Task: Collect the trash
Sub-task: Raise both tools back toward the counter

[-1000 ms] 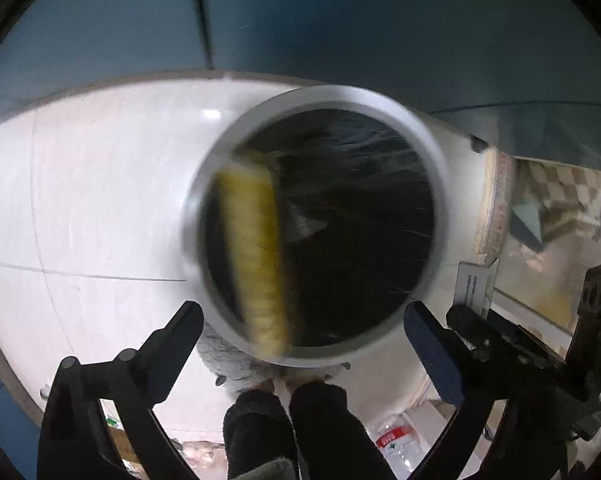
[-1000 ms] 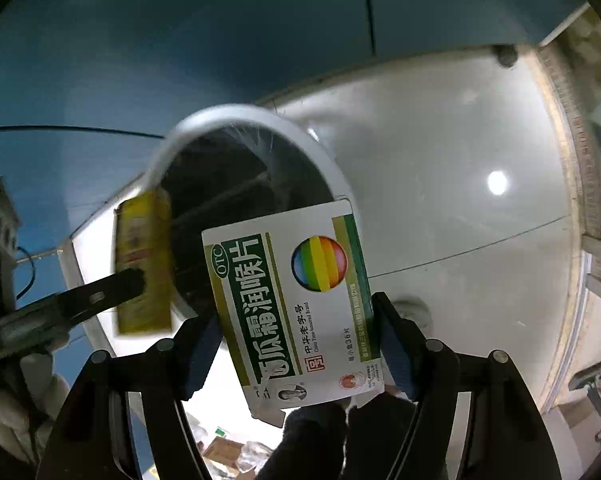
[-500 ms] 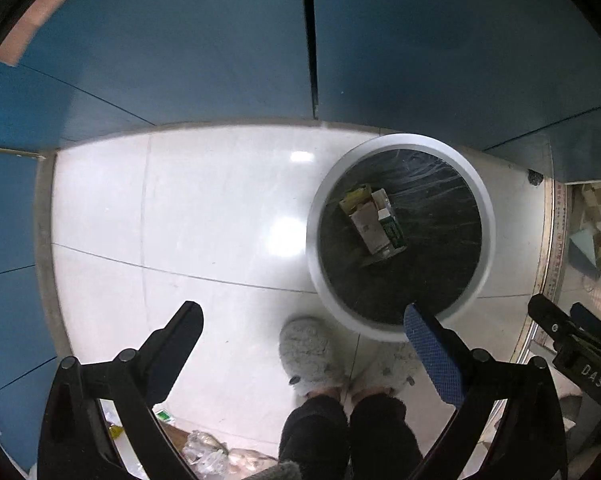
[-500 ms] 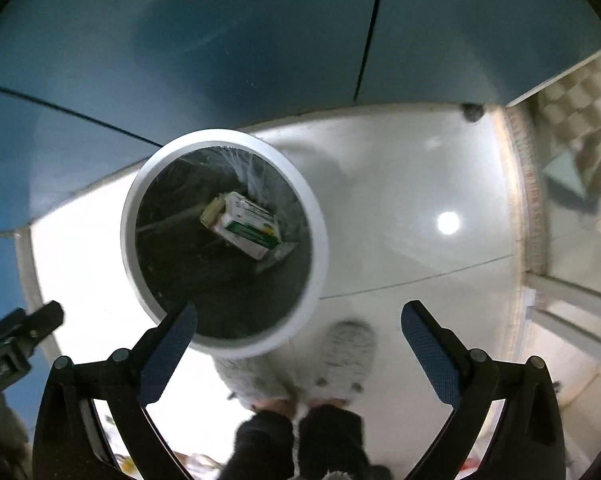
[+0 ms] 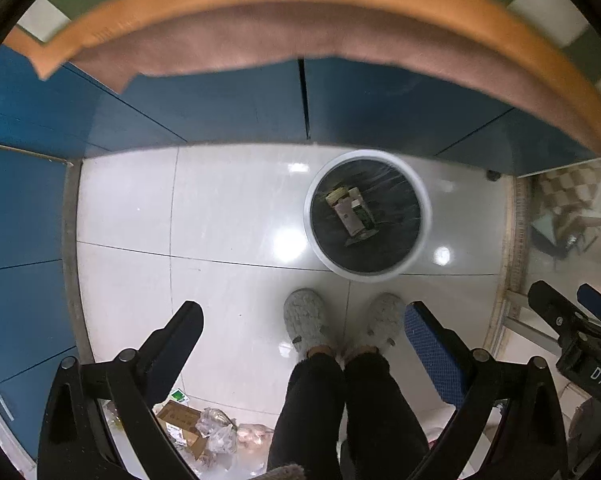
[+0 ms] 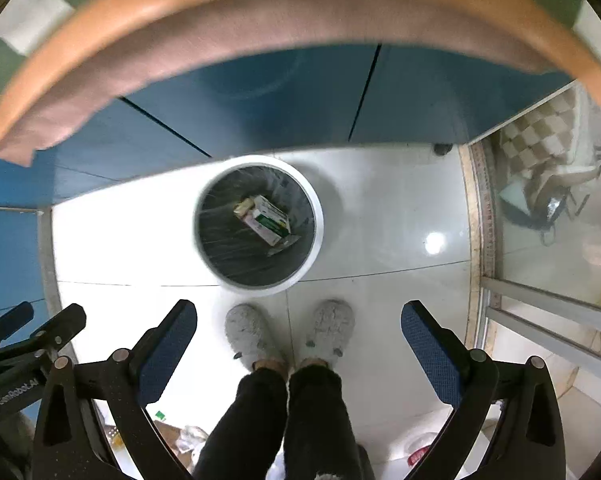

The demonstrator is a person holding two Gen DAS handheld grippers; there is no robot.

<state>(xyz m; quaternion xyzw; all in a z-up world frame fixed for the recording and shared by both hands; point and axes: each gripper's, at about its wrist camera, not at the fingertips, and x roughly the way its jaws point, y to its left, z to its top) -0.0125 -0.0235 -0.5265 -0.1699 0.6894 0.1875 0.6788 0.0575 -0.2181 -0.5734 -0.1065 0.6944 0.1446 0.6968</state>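
You hold both tongs high above the floor, and both are released with nothing between their fingers: the left tongs (image 5: pixel 302 340) and the right tongs (image 6: pixel 299 334) each show wide, empty jaws. The bin (image 6: pixel 318 224) stands ahead of the tongs, on the white floor (image 5: pixel 140 208) near the blue cabinets (image 6: pixel 260 92). Inside it lie two boxes (image 6: pixel 266 219), touching each other, so this part of the trash is already collected. More trash (image 5: pixel 204 430) lies below the left tongs, behind your slippers (image 5: pixel 305 318). I judge that the tongs are open so that they are ready for the next piece, perhaps from the table edge (image 6: pixel 236 4) seen above.
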